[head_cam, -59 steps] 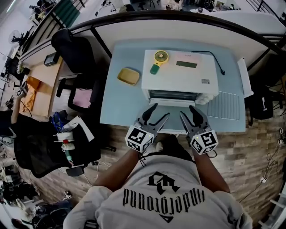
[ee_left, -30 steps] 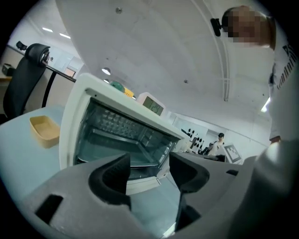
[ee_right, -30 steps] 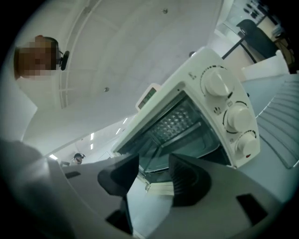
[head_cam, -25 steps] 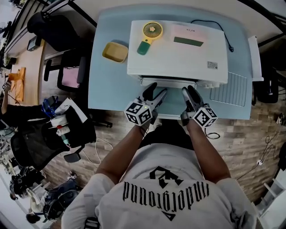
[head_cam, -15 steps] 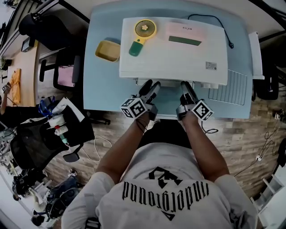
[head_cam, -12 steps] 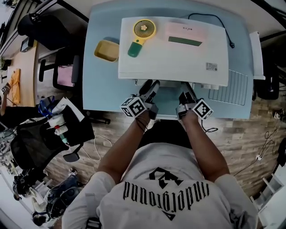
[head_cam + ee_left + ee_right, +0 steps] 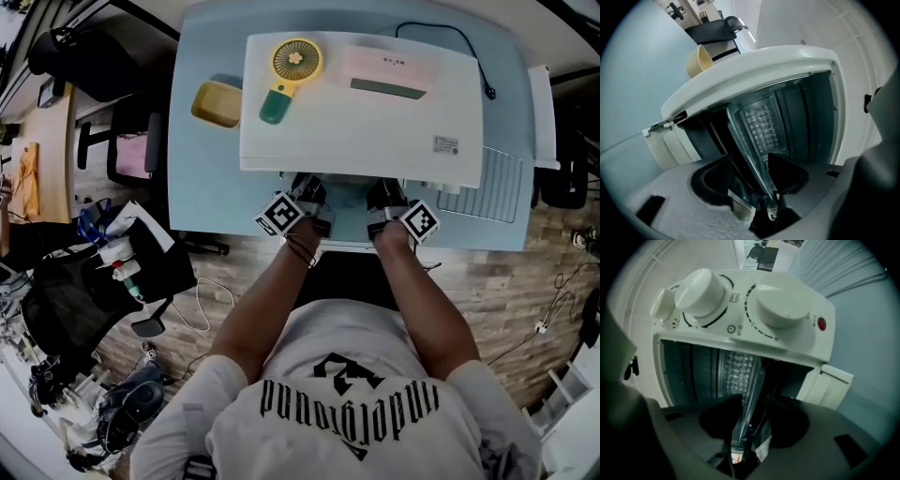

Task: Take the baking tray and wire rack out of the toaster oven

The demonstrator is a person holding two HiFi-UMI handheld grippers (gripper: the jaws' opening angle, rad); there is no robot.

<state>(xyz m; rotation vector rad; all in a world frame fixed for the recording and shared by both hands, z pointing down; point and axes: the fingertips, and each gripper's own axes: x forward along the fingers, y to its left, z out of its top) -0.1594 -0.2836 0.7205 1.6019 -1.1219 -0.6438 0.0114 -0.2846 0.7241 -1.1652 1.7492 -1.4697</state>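
Both of the person's tools are pushed up to the open mouth of the white toaster oven (image 7: 361, 103), side by side and near each other. The left gripper (image 7: 750, 159) is unclenched: its 2 jaws have just been closing in, yet a gap shows between them, and the thin metal rim of the baking tray (image 7: 759, 124) runs through that gap without being pinched. The tray itself reaches straight ahead of the jaws into the dark oven, its dimpled face catching the light. The right gripper (image 7: 753, 399) stands the same way, jaws also just drawing together, narrower than the left pair but not clamped, with the tray's edge passing between them and a dark sliver beside it. Just beyond that gripper, next to the opening, sit the oven's white knobs (image 7: 783, 298) and a small red lamp (image 7: 821, 323). Farther ahead of the left gripper, on the oven's top, lies a yellow hand fan (image 7: 289, 70); off to its outer side a yellow dish (image 7: 216, 103) rests on the pale blue table (image 7: 206, 187).
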